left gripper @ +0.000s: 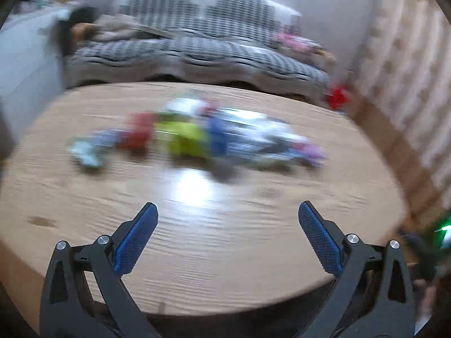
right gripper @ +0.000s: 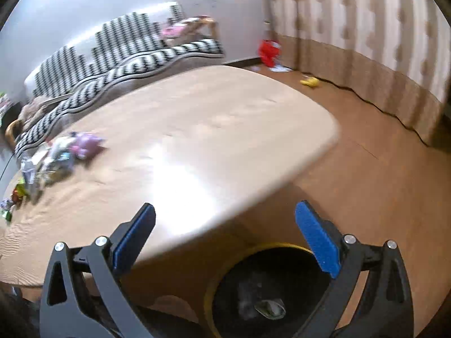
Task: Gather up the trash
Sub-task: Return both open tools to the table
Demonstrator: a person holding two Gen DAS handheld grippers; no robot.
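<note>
A blurred row of coloured wrappers and scraps [left gripper: 197, 138] lies across the middle of a light wooden table [left gripper: 225, 239]. My left gripper [left gripper: 228, 211] is open and empty above the near part of the table, short of the trash. In the right wrist view the same trash [right gripper: 56, 157] lies at the far left of the table [right gripper: 211, 129]. My right gripper [right gripper: 225, 211] is open and empty over the table's near right edge, above a yellow-rimmed black bin [right gripper: 270, 290] on the floor. A crumpled scrap [right gripper: 269, 308] lies inside the bin.
A sofa with a black-and-white cover [left gripper: 197, 53] stands behind the table. A red object [right gripper: 269, 50] and a yellow object [right gripper: 310, 81] lie on the brown floor near the curtain [right gripper: 366, 28]. A pink item [right gripper: 174, 31] sits on the sofa's end.
</note>
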